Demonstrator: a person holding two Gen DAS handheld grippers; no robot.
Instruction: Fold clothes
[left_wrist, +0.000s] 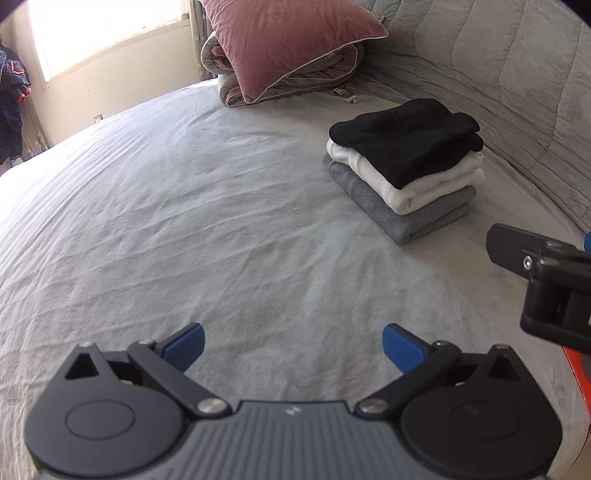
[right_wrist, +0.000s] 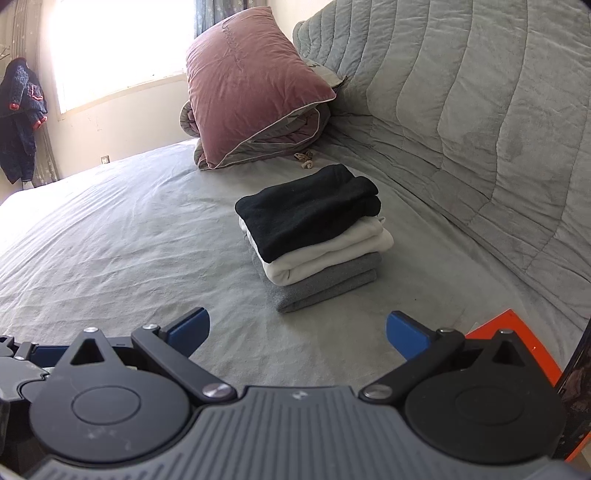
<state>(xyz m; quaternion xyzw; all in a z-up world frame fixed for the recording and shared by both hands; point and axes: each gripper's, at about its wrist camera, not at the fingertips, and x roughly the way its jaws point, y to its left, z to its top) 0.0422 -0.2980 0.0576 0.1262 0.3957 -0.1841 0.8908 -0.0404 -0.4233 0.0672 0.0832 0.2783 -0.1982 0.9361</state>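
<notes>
Left gripper (left_wrist: 292, 347): hovering over bare sheet, blue fingers (left_wrist: 184, 347) spread wide, gripping nothing.
Right gripper (right_wrist: 298, 334): also hovering, fingers spread apart, nothing between them; seen from the left wrist view, it is sitting at the right edge of frame.
Folded stack (right_wrist: 310, 236): black garment (left_wrist: 402, 136) lying on a white garment (left_wrist: 424, 184), which is lying on a grey garment (left_wrist: 413, 221); resting on the bed (left_wrist: 184, 221) toward its right side, near the quilted grey cover (right_wrist: 461, 110).
Pink pillow (right_wrist: 251, 85): leaning on a rolled duvet at the far edge of the bed.
Orange item (right_wrist: 517, 332): showing at the near right corner.
</notes>
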